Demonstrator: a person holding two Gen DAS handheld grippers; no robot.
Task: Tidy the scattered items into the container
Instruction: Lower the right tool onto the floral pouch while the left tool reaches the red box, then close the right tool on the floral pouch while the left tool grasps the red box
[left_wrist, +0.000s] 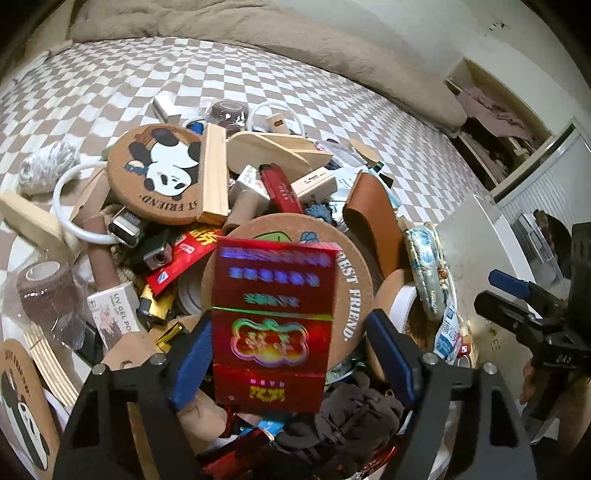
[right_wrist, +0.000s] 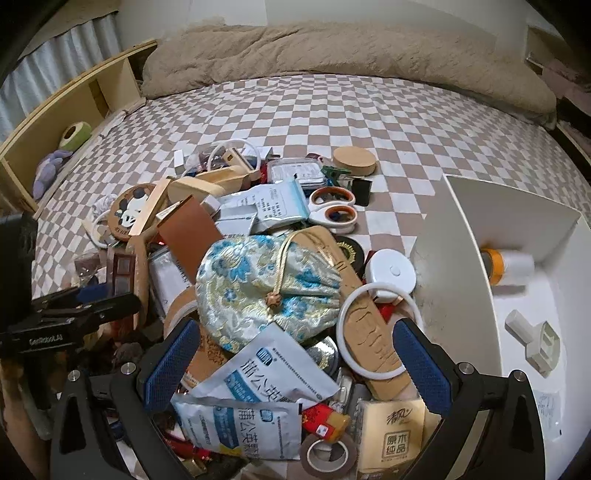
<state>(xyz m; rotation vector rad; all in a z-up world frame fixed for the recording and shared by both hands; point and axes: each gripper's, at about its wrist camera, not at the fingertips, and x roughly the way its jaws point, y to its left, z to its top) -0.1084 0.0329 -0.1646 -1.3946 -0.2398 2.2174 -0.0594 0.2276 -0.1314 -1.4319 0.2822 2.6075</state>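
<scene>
1. The bed (right_wrist: 369, 122) has a brown-and-white checked sheet, with a beige blanket (right_wrist: 332, 48) bunched along its far edge.
2. The white container (right_wrist: 476, 221) sits at the right of the pile, on the sheet; inside lie a tape roll (right_wrist: 508, 266) and a small white part (right_wrist: 532, 343).
3. The pile (left_wrist: 229, 206) of scattered items spreads across the sheet just left of the container, outside it: a panda coaster (left_wrist: 159, 173), a wood block (left_wrist: 213, 173), a blue floral pouch (right_wrist: 266, 288), scissors (right_wrist: 332, 210), white sachets (right_wrist: 266, 373).
4. The right gripper (right_wrist: 295, 365) hangs over the pouch and sachets with its jaws spread wide, pads clear of everything.
5. The left gripper (left_wrist: 291, 358) is over the pile with a red box (left_wrist: 273, 321) upright between its jaws. The left pad meets the box's edge; the right pad (left_wrist: 391, 358) stands apart from it, so the grip is partial.
</scene>
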